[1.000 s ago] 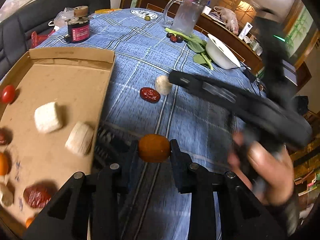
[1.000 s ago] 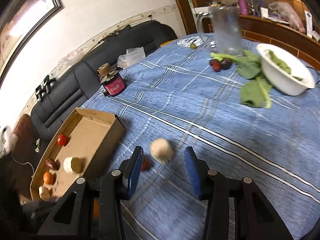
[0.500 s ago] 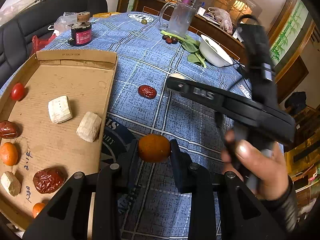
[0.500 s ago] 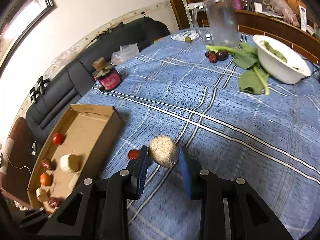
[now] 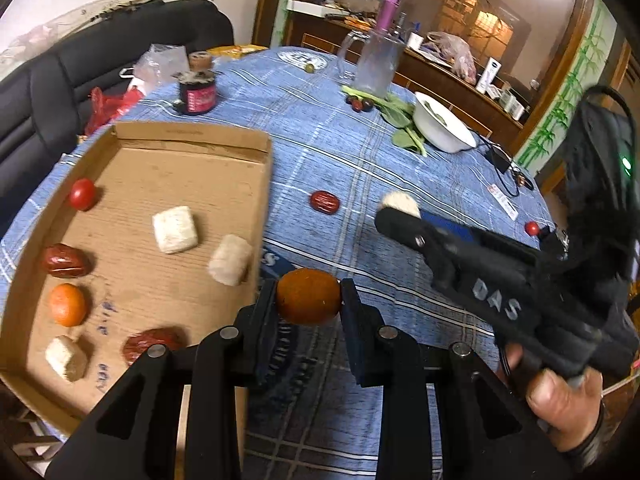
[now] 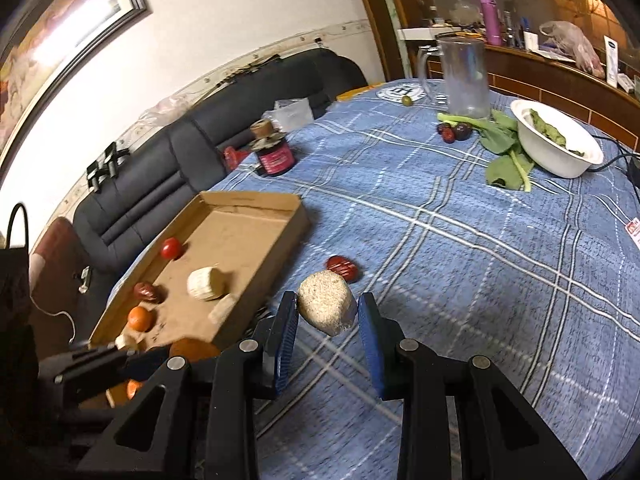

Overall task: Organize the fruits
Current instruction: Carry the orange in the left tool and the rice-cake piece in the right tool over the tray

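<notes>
My left gripper point(image 5: 308, 302) is shut on an orange fruit point(image 5: 308, 296), held above the table just right of the cardboard tray point(image 5: 192, 136). The tray holds a cherry tomato point(image 5: 82, 194), red dates, an orange and several pale cut pieces. My right gripper point(image 6: 328, 314) is shut on a pale cut chunk point(image 6: 327, 307) and holds it above the blue cloth; it also shows in the left wrist view point(image 5: 400, 206). A red date point(image 6: 342, 267) lies on the cloth just beyond it and also shows in the left wrist view point(image 5: 325, 202).
A white bowl point(image 6: 556, 156) with greens, loose green leaves point(image 6: 504, 160), dark fruits point(image 6: 454, 132) and a glass jug point(image 6: 464, 76) stand at the far side. A dark jar point(image 6: 274, 156) sits behind the tray. A small tomato point(image 5: 532, 228) lies at the right edge.
My right gripper has closed on the pale chunk and lifted it off the cloth. My left gripper has risen and drawn back with the orange fruit, bringing more of the tray into view.
</notes>
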`<state>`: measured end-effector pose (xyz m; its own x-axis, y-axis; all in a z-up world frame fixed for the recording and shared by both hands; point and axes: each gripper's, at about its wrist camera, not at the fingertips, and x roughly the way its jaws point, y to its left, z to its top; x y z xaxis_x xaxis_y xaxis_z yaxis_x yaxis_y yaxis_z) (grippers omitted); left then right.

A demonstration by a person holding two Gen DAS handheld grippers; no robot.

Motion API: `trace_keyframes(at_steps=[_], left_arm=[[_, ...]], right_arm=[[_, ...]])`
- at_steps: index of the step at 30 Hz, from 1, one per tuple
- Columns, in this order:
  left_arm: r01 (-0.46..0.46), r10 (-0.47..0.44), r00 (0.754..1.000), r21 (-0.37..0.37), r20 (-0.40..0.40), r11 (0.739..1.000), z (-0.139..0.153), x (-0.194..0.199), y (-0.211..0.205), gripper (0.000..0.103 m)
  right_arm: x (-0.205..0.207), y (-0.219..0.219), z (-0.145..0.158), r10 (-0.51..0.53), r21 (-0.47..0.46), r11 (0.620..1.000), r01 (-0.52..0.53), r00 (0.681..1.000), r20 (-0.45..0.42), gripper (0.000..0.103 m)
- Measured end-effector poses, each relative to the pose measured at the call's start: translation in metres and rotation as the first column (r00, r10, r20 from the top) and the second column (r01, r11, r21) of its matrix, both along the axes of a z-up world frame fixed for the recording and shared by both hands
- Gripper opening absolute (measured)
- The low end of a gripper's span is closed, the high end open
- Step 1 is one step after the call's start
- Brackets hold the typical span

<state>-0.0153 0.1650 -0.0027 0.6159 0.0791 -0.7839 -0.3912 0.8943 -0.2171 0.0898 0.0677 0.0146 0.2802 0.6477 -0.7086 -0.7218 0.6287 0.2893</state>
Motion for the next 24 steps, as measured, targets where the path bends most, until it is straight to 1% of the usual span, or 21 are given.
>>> trace_keyframes(at_steps=[9, 16, 24], left_arm=[[-0.061, 0.061, 0.998, 0.026, -0.001, 0.998, 0.002, -0.016, 0.025, 0.028], [-0.087, 0.087, 0.996, 0.036, 0.0, 0.996, 0.002, -0.025, 0.037, 0.028], [-0.108, 0.108, 0.994, 0.041, -0.01, 0.993, 0.001, -0.026, 0.05, 0.028]], right_arm=[[-0.027, 0.019, 0.001, 0.047, -0.002, 0.999, -0.047, 0.999, 0.004, 0.031], [-0.038, 0.03, 0.001, 0.072, -0.005, 0.997, -0.072, 0.997, 0.003, 0.031], [-0.045, 0.044, 0.002, 0.099, -0.008, 0.995, -0.099, 0.995, 0.004, 0.031]])
